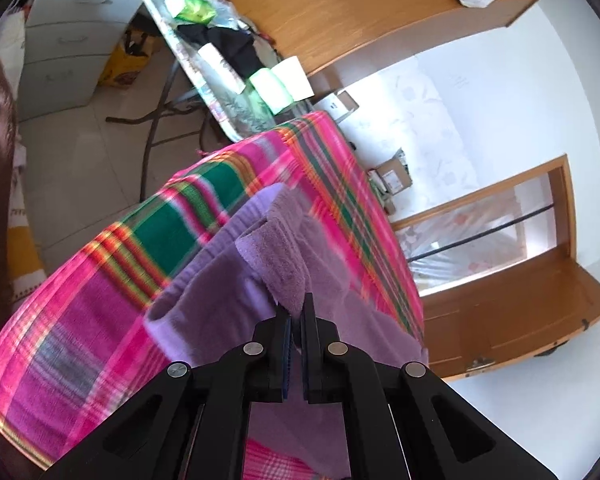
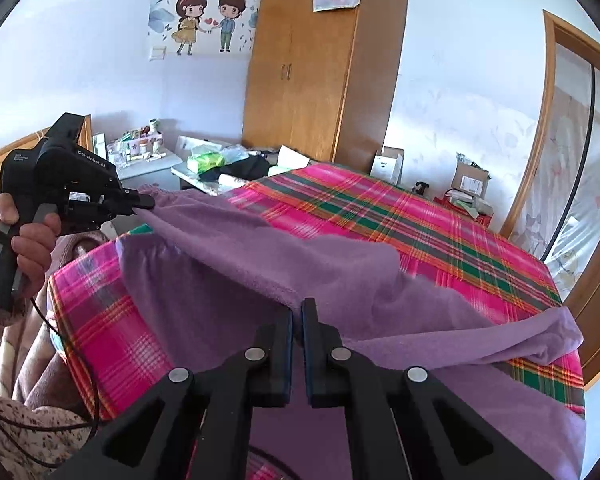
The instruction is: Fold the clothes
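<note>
A purple fleece garment [image 2: 284, 264] lies partly lifted over a bed with a pink plaid cover [image 2: 400, 216]. My right gripper [image 2: 297, 312] is shut on the garment's near edge. My left gripper [image 2: 150, 202], held in a hand at the left of the right wrist view, is shut on another edge of the same cloth, so a fold hangs stretched between the two. In the left wrist view the left gripper [image 1: 296, 308] pinches a bunched strip of the purple garment [image 1: 284, 256] above the plaid cover [image 1: 100, 320]. One purple sleeve [image 2: 548, 340] trails to the right.
A folding table [image 2: 204, 184] with bags, dark cloth and rolls stands beyond the bed's far left corner. A wooden wardrobe [image 2: 324, 64] rises behind it. Cardboard boxes [image 2: 468, 180] sit on the floor by the wall. A glazed wooden door [image 2: 572, 168] is at the right.
</note>
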`<action>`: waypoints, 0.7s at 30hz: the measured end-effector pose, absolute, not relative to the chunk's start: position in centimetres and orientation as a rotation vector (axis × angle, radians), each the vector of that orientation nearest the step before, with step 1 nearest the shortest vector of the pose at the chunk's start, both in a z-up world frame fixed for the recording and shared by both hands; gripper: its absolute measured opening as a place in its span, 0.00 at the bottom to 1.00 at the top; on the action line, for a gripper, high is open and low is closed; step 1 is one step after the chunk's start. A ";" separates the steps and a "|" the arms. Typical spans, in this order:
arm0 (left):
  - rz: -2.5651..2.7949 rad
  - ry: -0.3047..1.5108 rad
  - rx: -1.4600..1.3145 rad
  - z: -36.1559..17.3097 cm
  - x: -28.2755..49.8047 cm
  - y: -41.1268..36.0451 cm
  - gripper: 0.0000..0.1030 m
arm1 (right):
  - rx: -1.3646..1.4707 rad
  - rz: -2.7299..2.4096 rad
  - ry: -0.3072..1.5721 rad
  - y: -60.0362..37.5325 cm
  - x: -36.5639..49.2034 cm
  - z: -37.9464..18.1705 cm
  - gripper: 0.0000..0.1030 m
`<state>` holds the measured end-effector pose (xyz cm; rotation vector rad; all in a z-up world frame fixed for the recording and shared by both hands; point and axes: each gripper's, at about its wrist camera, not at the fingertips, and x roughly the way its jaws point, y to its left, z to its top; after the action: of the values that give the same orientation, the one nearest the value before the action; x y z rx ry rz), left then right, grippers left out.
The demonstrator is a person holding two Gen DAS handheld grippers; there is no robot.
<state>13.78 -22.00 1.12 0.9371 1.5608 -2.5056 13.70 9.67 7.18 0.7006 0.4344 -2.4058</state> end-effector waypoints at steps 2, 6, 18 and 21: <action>-2.495 1.559 0.939 0.7 14.2 -22.1 0.04 | 0.712 -2.392 0.455 9.4 14.1 6.6 0.04; -2.478 1.550 0.967 0.0 14.7 -22.2 0.04 | 0.735 -2.365 0.472 9.3 14.7 5.7 0.04; -2.431 1.503 1.059 -2.1 15.2 -21.9 0.04 | 0.835 -2.306 0.493 9.4 15.1 3.0 0.04; -2.415 1.494 1.080 -2.6 15.1 -21.9 0.04 | 0.862 -2.290 0.487 9.4 14.8 2.5 0.04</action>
<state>15.06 -21.93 -2.58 1.0795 1.4939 -2.4146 14.84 9.42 2.46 0.8621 0.4870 -2.2898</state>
